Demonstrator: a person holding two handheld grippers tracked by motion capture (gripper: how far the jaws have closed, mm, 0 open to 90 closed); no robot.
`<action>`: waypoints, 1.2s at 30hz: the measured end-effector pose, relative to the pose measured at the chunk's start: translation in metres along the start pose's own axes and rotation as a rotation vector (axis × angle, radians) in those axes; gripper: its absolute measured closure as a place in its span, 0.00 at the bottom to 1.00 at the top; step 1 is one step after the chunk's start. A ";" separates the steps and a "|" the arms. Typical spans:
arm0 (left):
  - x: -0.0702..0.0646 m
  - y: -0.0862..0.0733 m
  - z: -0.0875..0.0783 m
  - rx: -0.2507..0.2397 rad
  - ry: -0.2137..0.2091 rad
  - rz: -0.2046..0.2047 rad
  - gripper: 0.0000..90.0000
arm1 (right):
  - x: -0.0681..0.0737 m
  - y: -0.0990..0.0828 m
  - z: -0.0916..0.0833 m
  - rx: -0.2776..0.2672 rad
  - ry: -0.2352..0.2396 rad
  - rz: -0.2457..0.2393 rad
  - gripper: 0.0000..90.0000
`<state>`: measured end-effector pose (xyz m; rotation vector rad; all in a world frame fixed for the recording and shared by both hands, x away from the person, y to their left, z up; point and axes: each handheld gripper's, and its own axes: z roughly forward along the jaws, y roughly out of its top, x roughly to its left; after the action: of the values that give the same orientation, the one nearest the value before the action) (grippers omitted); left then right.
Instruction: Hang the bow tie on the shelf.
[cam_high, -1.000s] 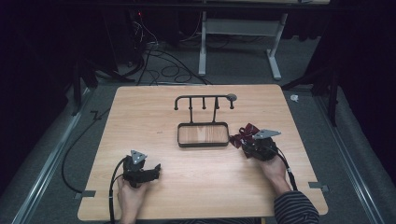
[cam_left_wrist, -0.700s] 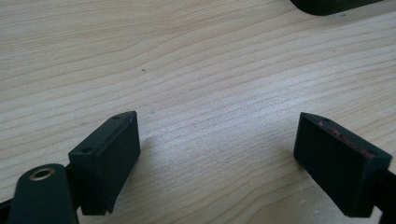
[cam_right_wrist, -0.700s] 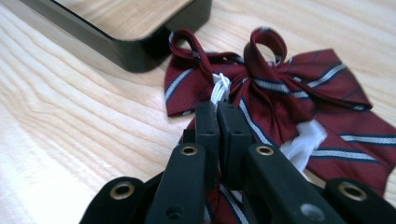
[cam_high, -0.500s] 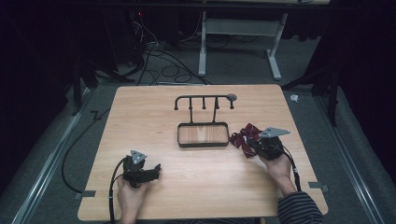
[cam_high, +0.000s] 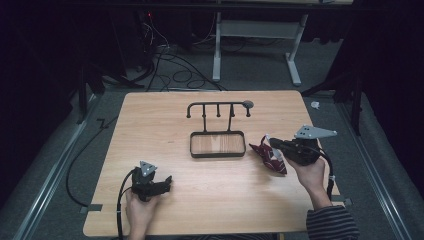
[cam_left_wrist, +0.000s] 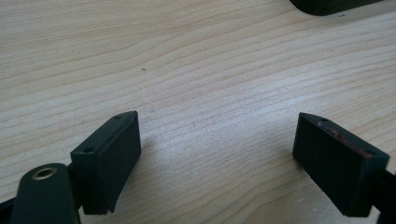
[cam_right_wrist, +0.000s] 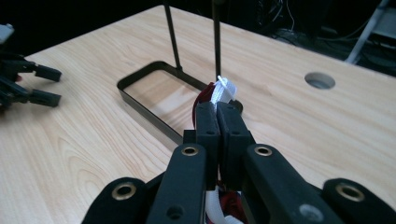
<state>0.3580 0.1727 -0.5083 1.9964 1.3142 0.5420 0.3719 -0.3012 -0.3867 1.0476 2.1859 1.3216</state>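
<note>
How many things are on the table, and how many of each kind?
Black metal rack with hooks and a tray base: 1
Dark red patterned cloth with a white tag, pinched in the right hand-held gripper: 1
Hand-held grippers, counting the left hand-held gripper too: 2
Total: 4

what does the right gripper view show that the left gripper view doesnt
Right gripper view: its own fingers pressed together on a dark red cloth with a white tag, the stand's two thin posts, a round hole in the tabletop, and the left gripper resting open at the far left.

Left gripper view: its own fingers spread wide with nothing between them, close above the wood.

Both: the light wooden table and part of the black tray rim.
</note>
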 end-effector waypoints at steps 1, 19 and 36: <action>0.000 0.000 0.000 0.000 0.000 0.000 0.17 | 0.002 0.003 -0.002 -0.003 0.004 -0.007 1.00; 0.000 0.000 0.000 0.000 0.000 0.000 0.17 | 0.029 0.056 -0.018 -0.037 0.081 -0.080 1.00; 0.000 0.000 0.000 0.000 0.001 0.000 0.18 | 0.040 0.096 0.011 -0.032 0.205 -0.088 1.00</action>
<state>0.3580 0.1725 -0.5083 1.9969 1.3149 0.5431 0.3922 -0.2376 -0.3062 0.8253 2.3198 1.4755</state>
